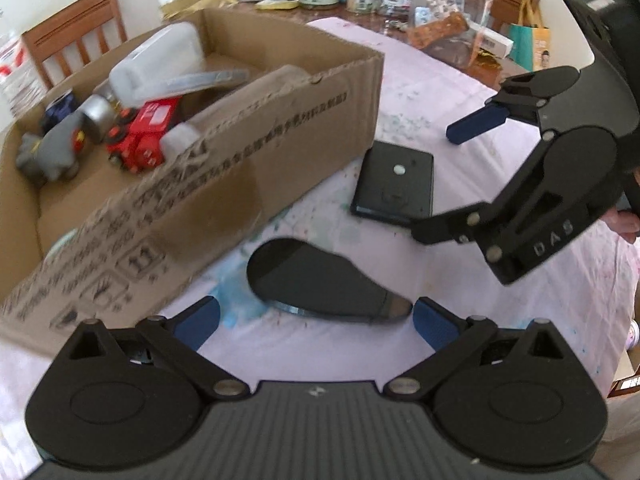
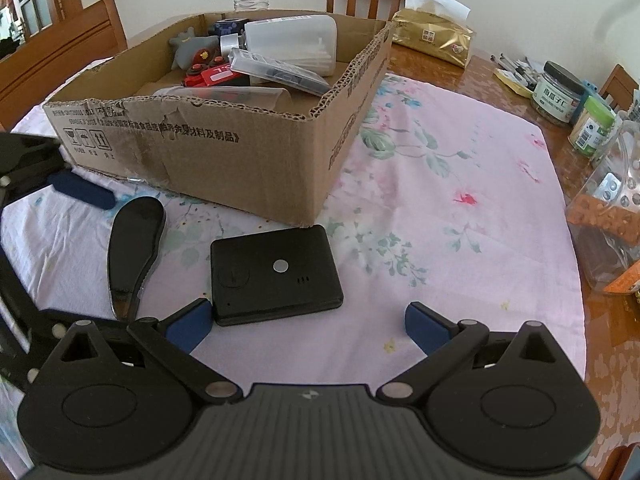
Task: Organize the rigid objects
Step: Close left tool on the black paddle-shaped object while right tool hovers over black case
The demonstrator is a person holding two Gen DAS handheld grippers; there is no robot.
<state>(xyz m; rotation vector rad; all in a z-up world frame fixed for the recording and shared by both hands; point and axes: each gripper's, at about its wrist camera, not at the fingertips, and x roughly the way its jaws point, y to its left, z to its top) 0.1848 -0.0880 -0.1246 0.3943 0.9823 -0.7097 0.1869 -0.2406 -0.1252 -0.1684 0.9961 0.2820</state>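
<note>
A black paddle-shaped flat object (image 1: 316, 276) lies on the pink cloth, just ahead of my open left gripper (image 1: 316, 322), between the lines of its blue pads but not touched. A black square device (image 2: 276, 272) lies in front of my open right gripper (image 2: 308, 322), its near left corner close to the left pad. The same device (image 1: 394, 184) shows in the left wrist view, with the right gripper (image 1: 452, 178) hanging over its right side. The cardboard box (image 2: 224, 152) behind holds toys and clear plastic containers. The paddle (image 2: 134, 240) lies left of the device, below the left gripper's blue fingertip (image 2: 82, 194).
In the box (image 1: 240, 152) are a red toy truck (image 1: 140, 140) and a grey toy (image 1: 48, 152). Jars (image 2: 556, 94), a gold bag (image 2: 436, 38) and a clear plastic tub (image 2: 608, 216) line the table's far and right edges. Wooden chairs (image 2: 60, 52) stand behind.
</note>
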